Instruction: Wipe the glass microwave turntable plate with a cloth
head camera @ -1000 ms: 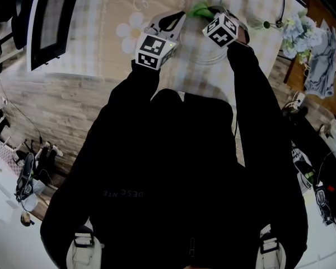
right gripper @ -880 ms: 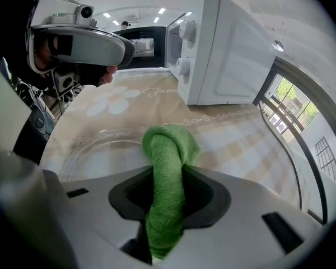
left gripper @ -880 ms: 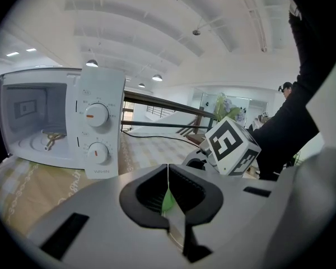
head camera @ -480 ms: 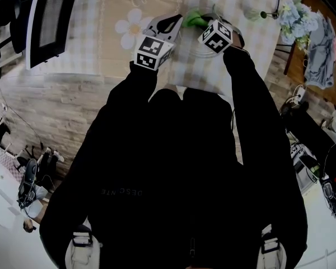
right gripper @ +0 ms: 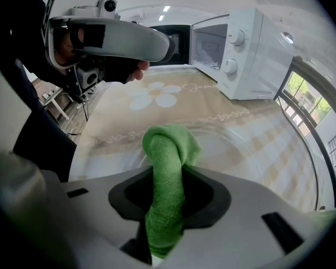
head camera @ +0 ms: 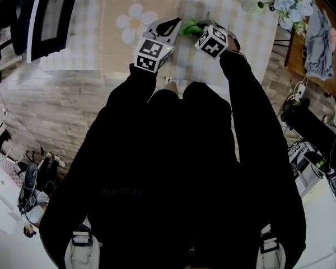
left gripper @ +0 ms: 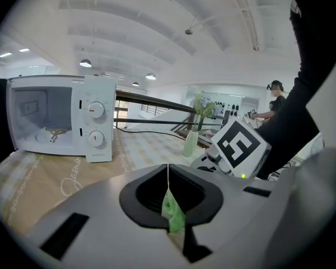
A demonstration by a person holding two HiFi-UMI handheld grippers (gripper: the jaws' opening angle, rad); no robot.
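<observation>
Green cloth (right gripper: 165, 167), rolled tight, is pinched between the jaws of your right gripper (right gripper: 165, 198). Its folded end sits over the glass turntable plate (right gripper: 246, 150). Your left gripper (left gripper: 168, 192) has its jaws pressed almost together on a thin green-tinted sliver, apparently that plate's rim seen edge-on. Beyond both lies a beige checked tablecloth (right gripper: 173, 116) with a daisy print. Farthest back, a white microwave (left gripper: 61, 119) stands on it with its door open.

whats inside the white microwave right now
The white microwave stands open: its pale cavity shows one small ring-like part on the floor and no plate. The ceiling and the nearest strip of floor hide behind the front frame.
</observation>
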